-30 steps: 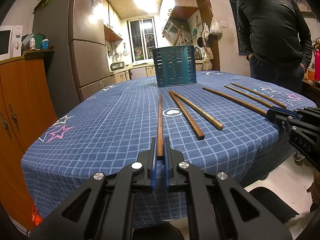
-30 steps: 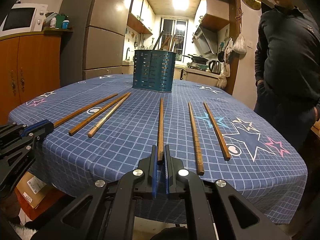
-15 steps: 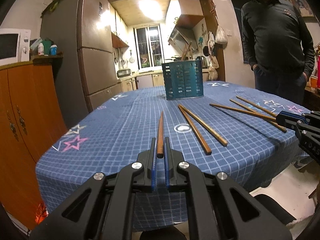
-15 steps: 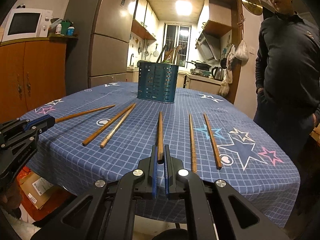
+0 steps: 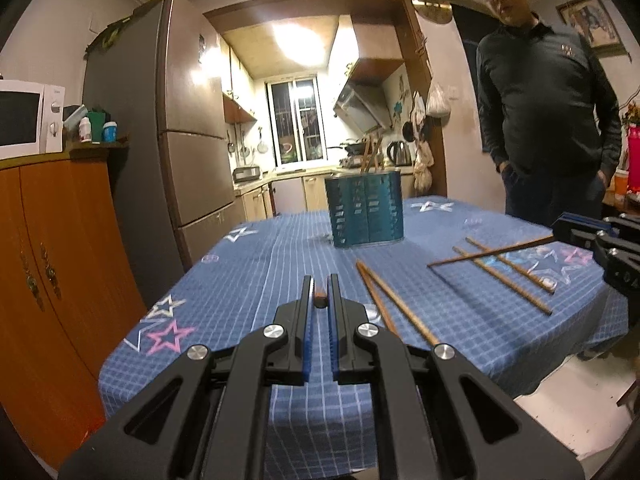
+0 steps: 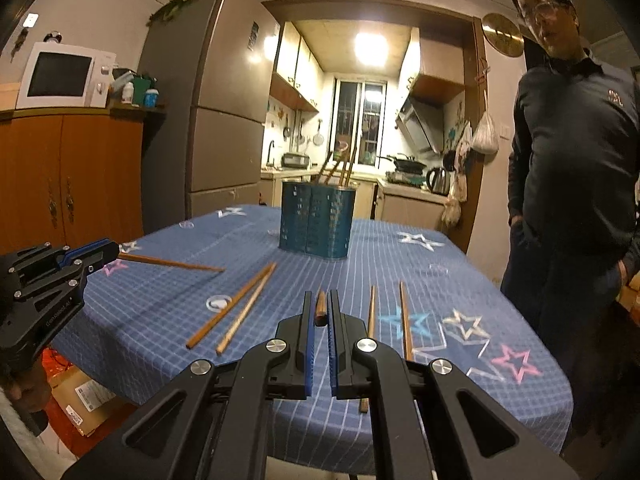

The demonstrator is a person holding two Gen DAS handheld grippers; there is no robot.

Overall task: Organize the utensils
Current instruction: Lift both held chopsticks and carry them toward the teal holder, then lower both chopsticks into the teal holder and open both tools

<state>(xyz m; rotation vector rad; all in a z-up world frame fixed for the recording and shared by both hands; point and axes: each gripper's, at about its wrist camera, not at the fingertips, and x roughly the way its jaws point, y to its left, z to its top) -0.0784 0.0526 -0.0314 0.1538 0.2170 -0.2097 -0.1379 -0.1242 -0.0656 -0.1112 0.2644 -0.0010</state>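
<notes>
So far only a few chopsticks stand in the teal slotted utensil holder (image 6: 317, 220) near the far edge of the table (image 6: 460, 280), their tips poking above its rim; most of the job is left. The left hand-held gripper (image 5: 319, 300) is clenched on the butt end of one wooden chopstick (image 5: 319, 298), which the right wrist view shows sticking out level above the cloth, clear of the table. The right hand-held gripper (image 6: 319, 314) is likewise clamped on a second chopstick (image 6: 320, 308), also off the surface. Neither is near the holder yet. Four more chopsticks lie loose on the blue checked tablecloth: a pair (image 6: 234, 308) angled toward the left side and two (image 6: 405, 316) roughly parallel toward the right edge. By my reckoning, two are in hand and on their way, four wait, and each needs its tip dropped into the holder's mouth. A bystander (image 6: 576, 168) stands by the table's right side.
</notes>
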